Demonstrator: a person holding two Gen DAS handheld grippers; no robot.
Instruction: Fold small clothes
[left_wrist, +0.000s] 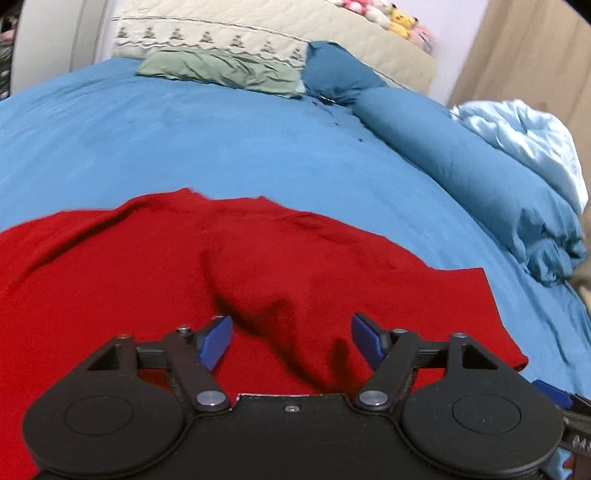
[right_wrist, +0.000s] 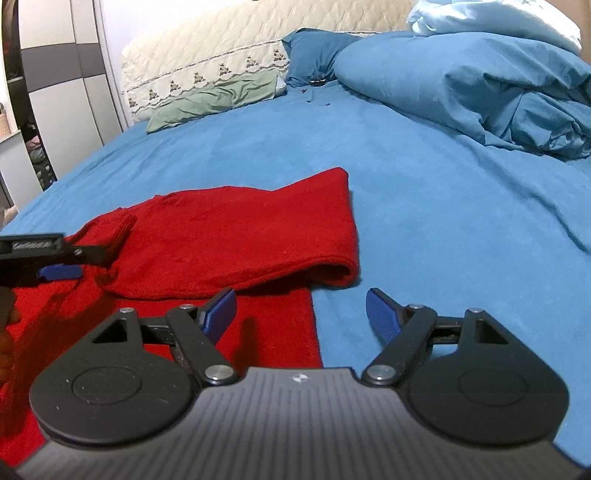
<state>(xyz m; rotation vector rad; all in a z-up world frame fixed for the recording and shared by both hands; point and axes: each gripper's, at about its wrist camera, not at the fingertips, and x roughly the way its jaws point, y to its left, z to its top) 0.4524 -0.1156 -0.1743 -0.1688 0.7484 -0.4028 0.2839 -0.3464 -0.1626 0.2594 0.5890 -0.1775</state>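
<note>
Red garment (right_wrist: 236, 236): lies on the blue bedsheet (right_wrist: 424, 206), near the bed's front edge, its far part folded over into a thick roll above a flat layer.
Left gripper (left_wrist: 291, 338): hovers over the red cloth, blue pads (left_wrist: 216, 341) spread apart, nothing pinched between them.
Right gripper (right_wrist: 301, 314): jaws spread wide, one pad over the garment's right edge, the other over bare sheet; nothing held.
Bedding: rumpled blue duvet (right_wrist: 480, 81) at right, well apart from the garment.
Head end: green pillow (right_wrist: 214, 99) against a cream quilted headboard (right_wrist: 229, 40).
</note>
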